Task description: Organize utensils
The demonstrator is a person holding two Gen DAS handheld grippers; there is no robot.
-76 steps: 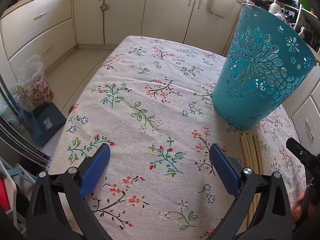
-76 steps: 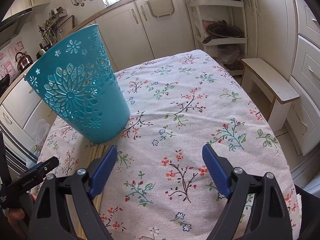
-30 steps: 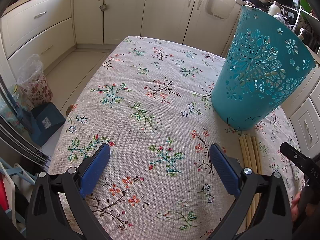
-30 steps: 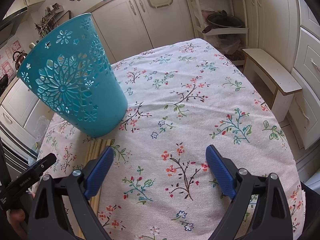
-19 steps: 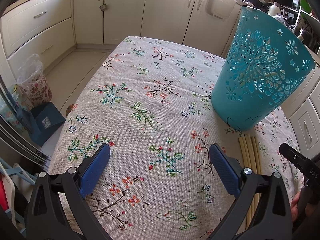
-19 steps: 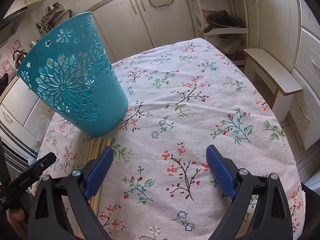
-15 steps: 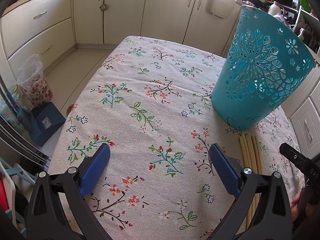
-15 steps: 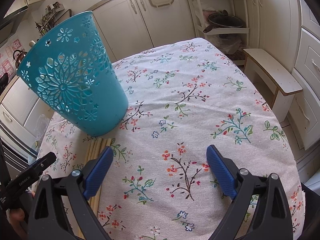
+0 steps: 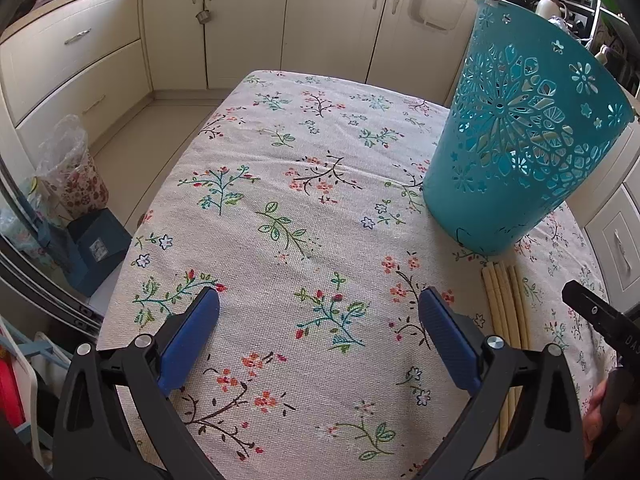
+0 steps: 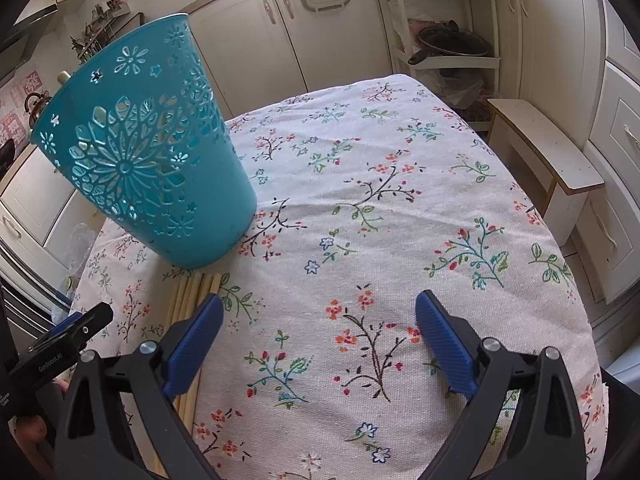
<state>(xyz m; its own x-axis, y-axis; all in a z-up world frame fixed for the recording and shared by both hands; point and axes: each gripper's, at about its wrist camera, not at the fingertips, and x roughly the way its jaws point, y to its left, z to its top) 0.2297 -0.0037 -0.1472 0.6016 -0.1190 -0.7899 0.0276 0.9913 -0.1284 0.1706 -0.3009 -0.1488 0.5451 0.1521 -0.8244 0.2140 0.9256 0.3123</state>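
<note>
Chopsticks (image 9: 505, 312), a bundle of pale wooden sticks, lie flat on the floral tablecloth (image 9: 304, 184) with their far ends just in front of the base of the teal perforated basket (image 9: 516, 140). The basket stands upright on the cloth; through its cut-outs some pale shapes show inside, but I cannot tell what they are.

My left gripper (image 9: 318, 312) hovers over bare cloth, jaws spread wide and empty. The chopsticks run just beside its right finger, whose black frame covers their near ends. My right gripper (image 10: 318, 316) is likewise spread wide and empty; in its view the chopsticks (image 10: 192, 300) pass under the blue pad of its left finger (image 10: 192, 344), so part of their length is hidden. Whether that pad touches them I cannot tell.

Each wrist view catches the other tool at its edge: a black bar at the right margin of the left view, with part of my hand (image 9: 598, 412) below it, and a black bar at the left margin of the right view.

Around the table stand cream cabinets (image 9: 256, 20), a small bench (image 10: 548, 156) to the right, an open shelf rack holding a dark pan (image 10: 452, 46), and on the floor to the left a blue box (image 9: 100, 244) and a floral bag (image 9: 74, 178).
</note>
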